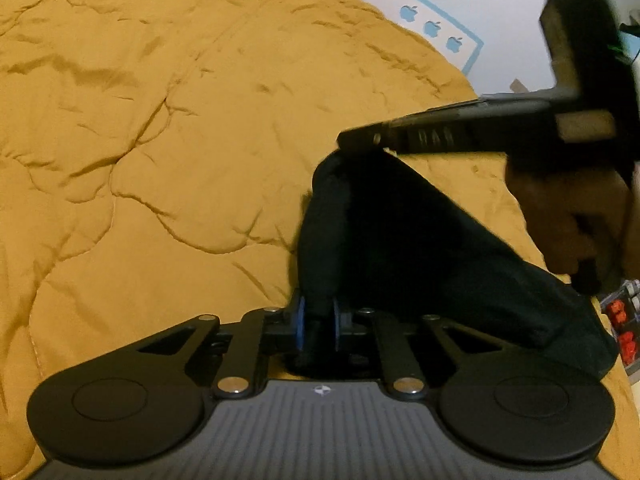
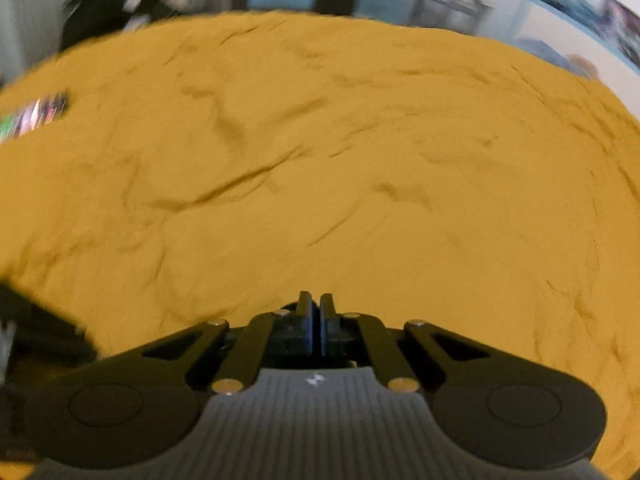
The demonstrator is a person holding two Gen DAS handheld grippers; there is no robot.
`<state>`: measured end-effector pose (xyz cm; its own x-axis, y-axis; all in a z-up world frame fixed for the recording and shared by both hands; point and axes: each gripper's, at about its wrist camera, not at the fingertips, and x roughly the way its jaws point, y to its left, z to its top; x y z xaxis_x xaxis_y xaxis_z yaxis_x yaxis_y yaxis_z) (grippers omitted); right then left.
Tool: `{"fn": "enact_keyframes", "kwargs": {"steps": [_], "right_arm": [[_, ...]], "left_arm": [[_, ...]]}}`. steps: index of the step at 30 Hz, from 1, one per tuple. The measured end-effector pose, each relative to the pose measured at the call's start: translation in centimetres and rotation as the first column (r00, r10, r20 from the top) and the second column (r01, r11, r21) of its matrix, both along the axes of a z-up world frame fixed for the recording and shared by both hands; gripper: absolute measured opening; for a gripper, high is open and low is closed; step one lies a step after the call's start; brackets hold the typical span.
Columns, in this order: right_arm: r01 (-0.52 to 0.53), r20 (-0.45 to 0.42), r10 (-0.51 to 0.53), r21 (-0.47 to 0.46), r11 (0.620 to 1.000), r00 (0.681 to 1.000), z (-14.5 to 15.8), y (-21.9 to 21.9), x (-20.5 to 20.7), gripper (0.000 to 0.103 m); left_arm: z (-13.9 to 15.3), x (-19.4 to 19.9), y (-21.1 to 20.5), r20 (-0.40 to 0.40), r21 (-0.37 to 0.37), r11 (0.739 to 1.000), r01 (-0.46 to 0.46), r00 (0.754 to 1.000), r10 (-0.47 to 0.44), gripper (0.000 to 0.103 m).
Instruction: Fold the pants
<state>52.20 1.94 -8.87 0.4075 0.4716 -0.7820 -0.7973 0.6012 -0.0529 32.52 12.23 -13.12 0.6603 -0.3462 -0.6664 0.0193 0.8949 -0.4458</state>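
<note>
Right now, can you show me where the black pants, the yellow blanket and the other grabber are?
black pants (image 1: 420, 240): left wrist view, middle of the lifted cloth.
yellow blanket (image 1: 160, 120): left wrist view, bare wrinkled top.
right gripper (image 1: 360, 139): left wrist view, tip at the pants' top edge.

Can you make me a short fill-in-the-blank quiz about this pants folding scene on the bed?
1. The left gripper is shut on the ____ fabric pants.
2. The pants hang above a wrinkled quilted blanket coloured ____.
3. In the left wrist view, the right gripper pinches the pants at their ____ point.
4. In its own view, the right gripper's jaws stand ____.

Missing words: black; mustard yellow; highest; closed
</note>
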Motion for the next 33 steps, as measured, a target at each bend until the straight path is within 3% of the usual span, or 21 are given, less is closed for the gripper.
{"fn": "enact_keyframes", "kwargs": {"steps": [3, 6, 8, 9, 10, 11, 14, 16, 17, 19, 21, 24, 26, 28, 31, 33], "right_arm": [[0.156, -0.042, -0.155, 0.038, 0.987, 0.987, -0.3, -1.5, 2.4, 0.0], [0.223, -0.077, -0.218, 0.072, 0.972, 0.973, -0.9, -2.8, 3.7, 0.0], [0.185, -0.137, -0.165, 0.149, 0.971, 0.977, -0.3, -3.6, 3.5, 0.006], [0.151, -0.15, -0.125, 0.176, 0.973, 0.981, -0.2, -3.3, 3.1, 0.013], [0.11, -0.161, -0.08, 0.192, 0.975, 0.984, 0.0, -3.2, 2.8, 0.03], [0.068, -0.158, -0.037, 0.195, 0.978, 0.987, -0.1, -2.5, 2.3, 0.032], [-0.081, -0.131, 0.095, 0.112, 0.99, 0.987, -0.7, -0.1, 0.6, 0.032], [-0.141, -0.075, 0.139, -0.03, 0.99, 0.988, -1.8, 1.9, -0.3, 0.029], [-0.161, -0.064, 0.156, -0.088, 0.983, 0.986, -2.3, 2.7, -0.5, 0.009], [-0.207, -0.069, 0.199, -0.147, 0.967, 0.978, -2.5, 3.6, -0.8, 0.002], [-0.16, -0.039, 0.156, -0.132, 0.978, 0.987, -1.4, 3.7, -0.3, 0.0], [-0.007, -0.063, 0.003, -0.066, 0.998, 0.998, -0.2, 2.2, 1.8, 0.0], [0.152, -0.013, -0.154, -0.088, 0.984, 0.988, -0.5, 0.9, 3.4, 0.0], [0.227, -0.003, -0.229, -0.104, 0.968, 0.973, -1.0, -0.3, 4.5, 0.0], [0.228, -0.056, -0.229, -0.016, 0.973, 0.972, -0.3, -2.0, 4.2, 0.004], [0.149, -0.084, -0.145, 0.05, 0.988, 0.986, 0.5, -2.3, 2.7, 0.011]], "left_arm": [[-0.2, 0.0, 0.2, -0.014, -0.015, 1.0, 0.003, 1.0, -0.003, 0.013], [-0.1, -0.2, 0.4, -0.001, -0.029, 1.0, 0.006, 1.0, -0.006, 0.013], [0.1, -0.2, 0.4, 0.013, -0.032, 0.999, 0.009, 1.0, -0.008, 0.013], [0.1, -0.1, 0.3, 0.013, -0.03, 1.0, 0.008, 1.0, -0.008, 0.013], [0.0, -0.1, 0.3, 0.015, -0.029, 1.0, 0.007, 1.0, -0.007, 0.013], [0.0, -0.2, 0.2, 0.016, -0.028, 1.0, 0.007, 1.0, -0.006, 0.013], [0.2, -0.2, 0.0, 0.027, -0.021, 1.0, 0.018, 0.999, -0.017, 0.013], [0.5, -0.5, -0.3, 0.043, 0.006, 0.999, 0.031, 0.999, -0.032, 0.013], [0.7, -0.5, -0.5, 0.05, 0.025, 0.999, 0.036, 0.998, -0.037, 0.012], [0.9, -0.7, -0.7, 0.062, 0.033, 0.999, 0.041, 0.997, -0.043, 0.011], [1.1, -1.0, -0.6, 0.08, 0.027, 0.998, 0.052, 0.995, -0.054, 0.011], [1.5, -1.4, -0.6, 0.09, 0.03, 0.997, 0.074, 0.993, -0.076, 0.011], [1.1, -1.6, -0.6, 0.075, 0.028, 0.997, 0.072, 0.994, -0.074, 0.011], [0.7, -1.6, -0.3, 0.067, 0.015, 0.998, 0.06, 0.996, -0.061, 0.011], [0.7, -1.4, 0.1, 0.063, -0.019, 0.999, 0.044, 0.997, -0.042, 0.011], [0.7, -1.2, 0.0, 0.061, -0.012, 0.999, 0.04, 0.997, -0.04, 0.011]]}}
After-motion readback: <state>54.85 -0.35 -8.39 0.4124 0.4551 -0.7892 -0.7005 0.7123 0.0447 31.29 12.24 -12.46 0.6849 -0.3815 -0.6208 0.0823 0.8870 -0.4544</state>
